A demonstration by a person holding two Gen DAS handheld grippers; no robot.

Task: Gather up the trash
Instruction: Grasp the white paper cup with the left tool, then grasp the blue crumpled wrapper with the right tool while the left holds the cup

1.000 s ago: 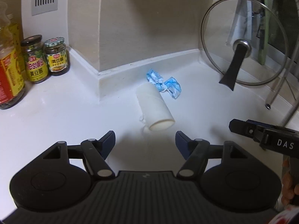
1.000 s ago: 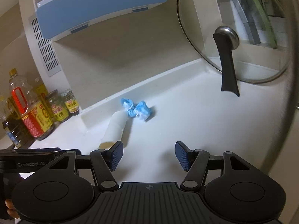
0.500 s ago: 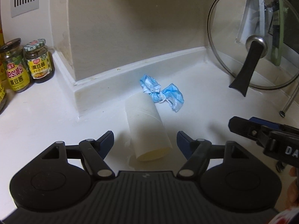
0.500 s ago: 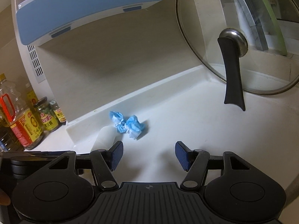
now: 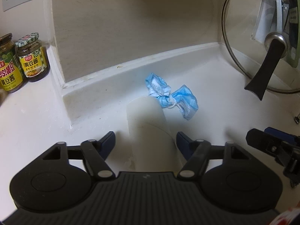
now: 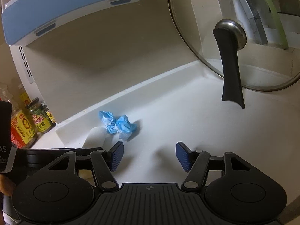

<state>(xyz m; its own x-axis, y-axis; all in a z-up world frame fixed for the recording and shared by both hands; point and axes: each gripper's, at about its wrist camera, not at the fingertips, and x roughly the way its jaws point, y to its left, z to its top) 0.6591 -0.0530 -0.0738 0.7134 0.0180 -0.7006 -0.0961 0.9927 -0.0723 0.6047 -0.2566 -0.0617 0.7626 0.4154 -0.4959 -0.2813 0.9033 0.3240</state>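
Observation:
A white paper cup [image 5: 148,127] lies on its side on the white counter [image 5: 215,97]. My left gripper [image 5: 145,140] straddles it and its jaws are closing. The right pad is at the cup's wall, while a gap remains at the left pad [image 5: 109,140]. Just past the cup's far end lies a crumpled blue face mask [image 5: 172,97]. In the right wrist view the mask [image 6: 120,125] and the cup [image 6: 95,136] sit ahead and to the left of my right gripper [image 6: 149,155]. That gripper is open, with nothing between its fingers.
A glass pot lid [image 6: 230,56] with a black handle leans in the right corner. Sauce jars [image 5: 31,56] and oil bottles [image 6: 18,123] stand at the left by a wall step. A blue range hood [image 6: 75,5] hangs overhead.
My left gripper has moved forward and down, so the cup now lies between its fingers. My right gripper has crept forward toward the mask.

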